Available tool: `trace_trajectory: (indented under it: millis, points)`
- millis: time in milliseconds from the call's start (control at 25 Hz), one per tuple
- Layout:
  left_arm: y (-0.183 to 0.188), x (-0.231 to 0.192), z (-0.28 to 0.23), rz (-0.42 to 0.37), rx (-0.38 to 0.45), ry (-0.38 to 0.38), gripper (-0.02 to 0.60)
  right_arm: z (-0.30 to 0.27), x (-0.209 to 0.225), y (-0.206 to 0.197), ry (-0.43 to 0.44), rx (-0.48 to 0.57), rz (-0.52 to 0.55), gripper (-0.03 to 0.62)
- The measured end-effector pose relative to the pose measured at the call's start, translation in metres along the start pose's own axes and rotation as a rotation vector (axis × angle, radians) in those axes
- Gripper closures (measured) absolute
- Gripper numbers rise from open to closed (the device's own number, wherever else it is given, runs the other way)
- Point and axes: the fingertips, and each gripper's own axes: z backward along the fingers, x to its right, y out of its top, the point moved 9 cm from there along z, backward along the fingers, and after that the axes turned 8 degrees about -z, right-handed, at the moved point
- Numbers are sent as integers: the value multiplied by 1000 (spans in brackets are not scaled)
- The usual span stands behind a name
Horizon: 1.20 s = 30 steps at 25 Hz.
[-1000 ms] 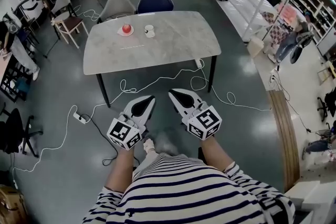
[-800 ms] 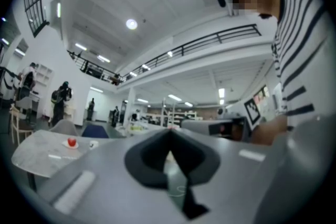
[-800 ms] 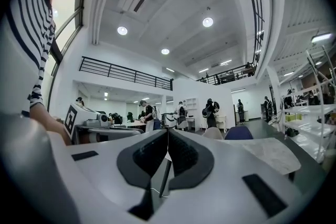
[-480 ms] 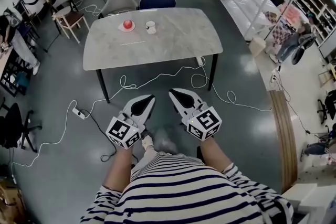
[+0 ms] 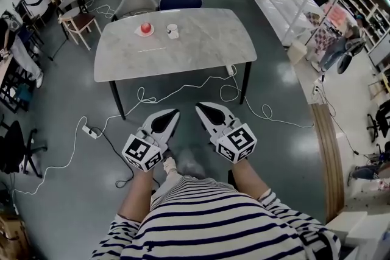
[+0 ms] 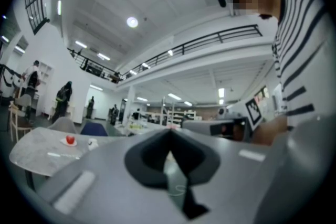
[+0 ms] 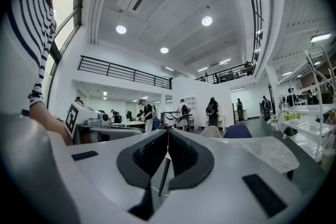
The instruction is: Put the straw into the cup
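Stands well short of the table [image 5: 201, 39], holding left gripper [image 5: 174, 112] and right gripper [image 5: 199, 108] empty, jaws together, presumably with straw [image 5: 152, 50] and cup [image 5: 173, 31] there out of reach.

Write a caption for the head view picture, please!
Striped-shirt person holds left gripper and right gripper, both shut, before a table bearing cup and straw.
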Motion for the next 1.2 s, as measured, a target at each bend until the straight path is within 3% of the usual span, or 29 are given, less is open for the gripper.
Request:
trace_trajectory:
  millis: [520,1200]
  points:
    - [-3,-20,-9,-19,-5,-6,575,-15,11,-2,1,-16,-6,588]
    - [-25,-168,-59,23,14,-28,575,-146,79,6,-46,-51,-18,588]
